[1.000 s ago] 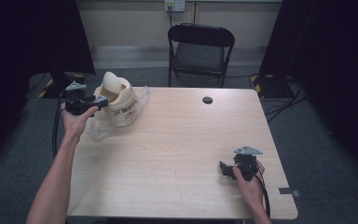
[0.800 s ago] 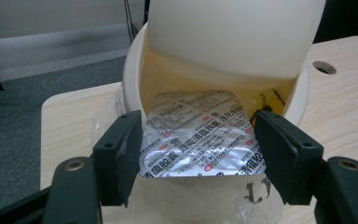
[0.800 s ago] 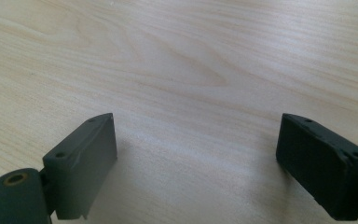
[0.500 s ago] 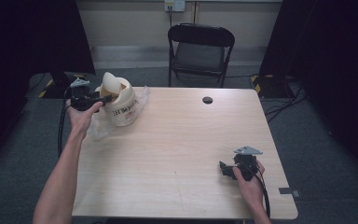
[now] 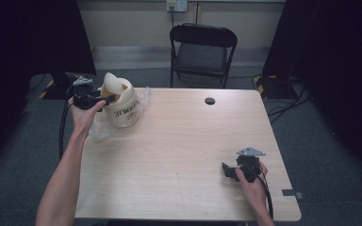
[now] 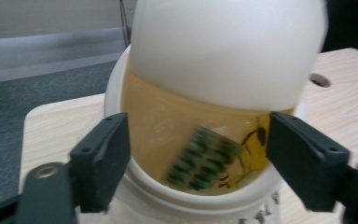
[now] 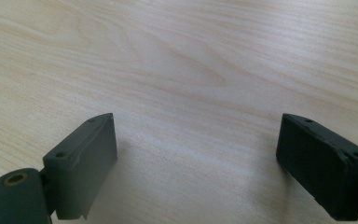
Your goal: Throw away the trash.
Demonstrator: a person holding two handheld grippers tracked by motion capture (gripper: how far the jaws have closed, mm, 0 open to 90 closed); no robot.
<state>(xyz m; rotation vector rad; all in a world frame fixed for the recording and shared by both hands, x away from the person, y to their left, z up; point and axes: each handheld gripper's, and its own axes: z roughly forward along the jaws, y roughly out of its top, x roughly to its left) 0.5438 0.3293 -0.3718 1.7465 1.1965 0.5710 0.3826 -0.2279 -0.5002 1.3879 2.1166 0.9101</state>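
A white tub with a tilted swing lid stands at the table's far left corner. My left gripper is held at its mouth. Its jaws have just been opening and stand apart, with no pad pressing on anything. Past them, inside the tub's yellowish liner, a blurred green ribbed item is seen loose. My right gripper rests low on the bare wood near the front right, open with nothing between its jaws.
A clear plastic bag lies crumpled under and beside the tub. The wooden table has a dark cable hole near its back edge. A black folding chair stands behind the table.
My left hand has edged a little toward the tub's mouth. The right hand and its gripper have kept still.
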